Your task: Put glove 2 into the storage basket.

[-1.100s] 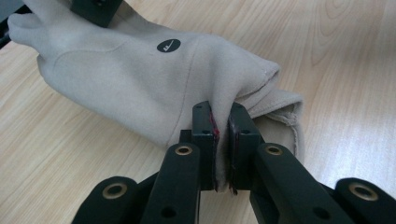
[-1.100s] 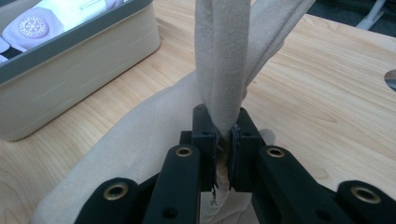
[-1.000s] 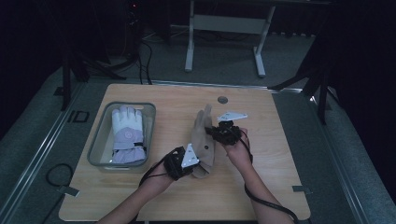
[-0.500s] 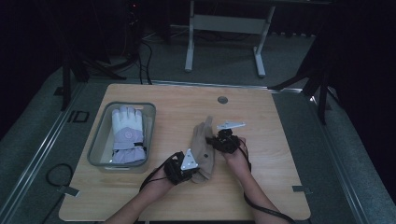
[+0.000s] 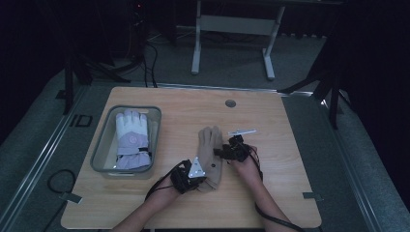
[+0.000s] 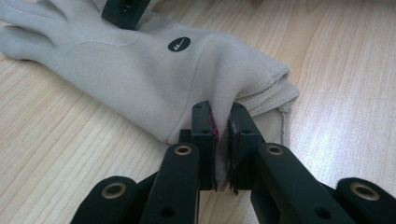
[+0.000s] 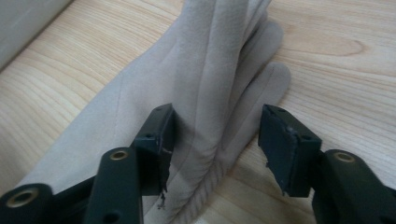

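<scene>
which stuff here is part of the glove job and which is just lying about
In the job: beige glove; left hand-held gripper, shut on its cuff; right hand-held gripper, open around its fingers.
Lying about: grey bin; white glove inside it; table's round hole.

Both grippers (image 5: 189, 175) (image 5: 227, 151) at beige glove (image 5: 211, 150) on table (image 5: 270, 125)

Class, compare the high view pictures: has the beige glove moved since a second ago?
Yes. The beige glove has come toward the person, away from the round table hole, and now lies flat.
</scene>
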A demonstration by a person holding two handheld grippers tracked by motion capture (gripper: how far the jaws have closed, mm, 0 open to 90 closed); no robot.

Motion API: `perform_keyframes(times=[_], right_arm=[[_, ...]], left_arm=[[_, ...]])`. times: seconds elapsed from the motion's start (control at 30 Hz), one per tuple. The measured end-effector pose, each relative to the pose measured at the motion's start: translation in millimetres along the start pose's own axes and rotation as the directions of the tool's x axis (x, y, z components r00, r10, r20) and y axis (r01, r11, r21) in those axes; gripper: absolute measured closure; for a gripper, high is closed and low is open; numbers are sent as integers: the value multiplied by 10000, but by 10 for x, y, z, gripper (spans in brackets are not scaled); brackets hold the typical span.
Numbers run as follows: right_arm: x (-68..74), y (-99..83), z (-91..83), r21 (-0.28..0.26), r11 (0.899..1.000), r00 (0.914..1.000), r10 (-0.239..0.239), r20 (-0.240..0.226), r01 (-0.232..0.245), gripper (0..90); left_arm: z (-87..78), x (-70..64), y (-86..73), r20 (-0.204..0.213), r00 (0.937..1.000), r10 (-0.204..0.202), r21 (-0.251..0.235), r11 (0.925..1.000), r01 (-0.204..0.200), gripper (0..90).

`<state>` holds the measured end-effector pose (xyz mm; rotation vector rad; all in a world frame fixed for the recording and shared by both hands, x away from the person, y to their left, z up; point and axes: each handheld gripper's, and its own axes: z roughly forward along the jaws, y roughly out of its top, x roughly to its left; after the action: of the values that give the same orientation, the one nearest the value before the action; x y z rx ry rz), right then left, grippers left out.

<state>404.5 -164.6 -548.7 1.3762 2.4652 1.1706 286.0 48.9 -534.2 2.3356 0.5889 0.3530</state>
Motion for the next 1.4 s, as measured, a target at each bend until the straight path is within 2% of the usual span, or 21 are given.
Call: perform_keyframes(times=[0.1, 0.17, 0.23, 0.33, 0.4, 0.7, 0.87, 1.1, 1.3, 1.33, 1.4], right_arm=[[31, 17, -24, 207, 9997, 9998, -138, -176, 142, 771], [83, 40, -49, 197, 9986, 9988, -488, 97, 486, 802], [128, 64, -66, 125, 9973, 9972, -731, 184, 728, 810], [161, 116, -100, -205, 9969, 9969, -754, 206, 758, 816], [182, 163, -126, -323, 9966, 9970, -756, 180, 761, 818], [281, 383, -266, -871, 9925, 9963, -858, 4, 855, 822], [341, 481, -309, -1041, 9889, 9943, -1064, 35, 1062, 822], [523, 713, -377, -1375, 9788, 9884, -1521, 63, 1515, 822], [628, 838, -382, -1449, 9736, 9841, -1773, 53, 1762, 822], [702, 919, -374, -1558, 9692, 9812, -1931, 15, 1909, 822], [743, 974, -365, -1600, 9682, 9805, -1961, -83, 1923, 822]], left_arm=[[-8, 2, 2, 40, 10000, -20, -78, 10000, 20, 837], [-33, -2, 22, 54, 10000, 59, -112, 9999, -58, 839], [-64, -8, 47, 18, 9998, 211, -109, 9997, -211, 839], [-115, 5, 86, -85, 9995, 294, -147, 9995, -295, 840], [-153, 28, 111, -2, 9998, 222, -232, 9995, -222, 840], [-348, 98, 205, -480, 9978, 454, -318, 9984, -470, 840], [-441, 134, 236, -629, 9968, 486, -374, 9980, -511, 840], [-661, 243, 276, -955, 9936, 608, -359, 9973, -645, 840], [-818, 320, 259, -1215, 9910, 561, -375, 9974, -610, 840], [-844, 332, 255, -1270, 9903, 562, -370, 9974, -614, 840], [-907, 364, 239, -1414, 9885, 535, -360, 9976, -592, 840]])
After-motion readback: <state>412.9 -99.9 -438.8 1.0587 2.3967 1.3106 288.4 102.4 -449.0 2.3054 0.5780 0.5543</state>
